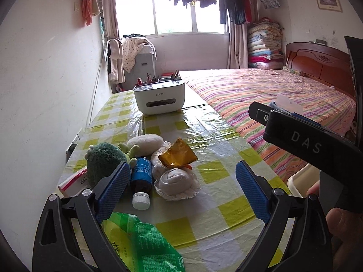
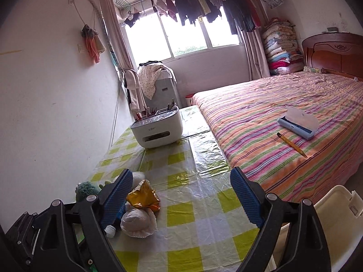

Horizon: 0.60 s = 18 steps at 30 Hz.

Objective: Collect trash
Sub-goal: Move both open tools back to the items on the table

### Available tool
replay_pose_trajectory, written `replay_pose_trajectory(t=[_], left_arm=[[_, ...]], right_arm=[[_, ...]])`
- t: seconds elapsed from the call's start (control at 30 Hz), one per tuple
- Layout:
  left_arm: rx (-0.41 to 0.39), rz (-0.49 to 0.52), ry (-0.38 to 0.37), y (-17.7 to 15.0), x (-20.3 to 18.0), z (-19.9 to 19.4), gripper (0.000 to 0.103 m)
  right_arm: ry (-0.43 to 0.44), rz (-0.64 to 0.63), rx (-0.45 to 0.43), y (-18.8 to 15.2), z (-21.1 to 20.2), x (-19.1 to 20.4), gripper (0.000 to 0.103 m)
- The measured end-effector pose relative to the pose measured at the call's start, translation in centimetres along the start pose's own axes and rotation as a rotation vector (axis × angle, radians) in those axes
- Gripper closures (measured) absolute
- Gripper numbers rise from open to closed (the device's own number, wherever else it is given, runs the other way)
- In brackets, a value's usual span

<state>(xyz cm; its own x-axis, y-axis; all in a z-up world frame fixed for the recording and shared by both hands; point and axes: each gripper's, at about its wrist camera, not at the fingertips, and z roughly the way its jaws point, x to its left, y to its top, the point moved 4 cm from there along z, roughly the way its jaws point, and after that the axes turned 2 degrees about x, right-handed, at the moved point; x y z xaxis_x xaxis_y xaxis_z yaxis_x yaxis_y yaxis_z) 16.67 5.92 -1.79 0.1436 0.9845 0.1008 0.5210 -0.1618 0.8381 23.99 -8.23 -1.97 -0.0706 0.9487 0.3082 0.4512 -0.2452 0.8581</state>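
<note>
On the check-clothed table (image 1: 217,204) lie a crumpled gold wrapper (image 1: 178,155), a blue-labelled bottle (image 1: 141,176) with a white cap, and a green plastic wrapper (image 1: 140,242) at the near edge. My left gripper (image 1: 183,181) hovers over this pile, open and holding nothing; its left pad is beside the bottle. In the right wrist view my right gripper (image 2: 181,195) is also open and empty, with the gold wrapper (image 2: 143,196) just inside its left finger. The bottle's cap (image 2: 110,230) peeks out below that finger. The right gripper's black body (image 1: 295,136) shows at the right of the left wrist view.
Rolled white socks (image 1: 174,181), a green plush toy (image 1: 104,158) and a white plush (image 1: 145,144) lie with the trash. A white organiser box (image 1: 158,97) stands farther back. A cream bin (image 2: 335,215) sits to the right beside the striped bed (image 2: 283,113), which holds a pencil case (image 2: 297,122) and a pencil (image 2: 291,144).
</note>
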Motion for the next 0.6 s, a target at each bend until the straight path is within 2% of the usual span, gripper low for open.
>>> replay_pose_trajectory(t=[0.2,0.33,0.47,0.6], left_arm=[[-0.010,0.020,0.080,-0.2,3.3,0.6,0.010],[0.002,-0.029,0.099,-0.7,6.2,1.4,0.010],[0.014,-0.102,0.115,-1.1,8.9,1.8,0.010],[0.017,-0.156,0.151,-1.7,11.7,2.0,0.010]], right_arm=[[0.095,-0.042,0.106,-1.0,3.8,2.0,0.018],[0.135,-0.048,0.196,-3.0,5.3,1.4,0.018],[0.219,0.060,0.303,-4.3,6.5,-0.4,0.018],[0.196,0.115,0.331,-4.8,7.0,-1.9,0.018]])
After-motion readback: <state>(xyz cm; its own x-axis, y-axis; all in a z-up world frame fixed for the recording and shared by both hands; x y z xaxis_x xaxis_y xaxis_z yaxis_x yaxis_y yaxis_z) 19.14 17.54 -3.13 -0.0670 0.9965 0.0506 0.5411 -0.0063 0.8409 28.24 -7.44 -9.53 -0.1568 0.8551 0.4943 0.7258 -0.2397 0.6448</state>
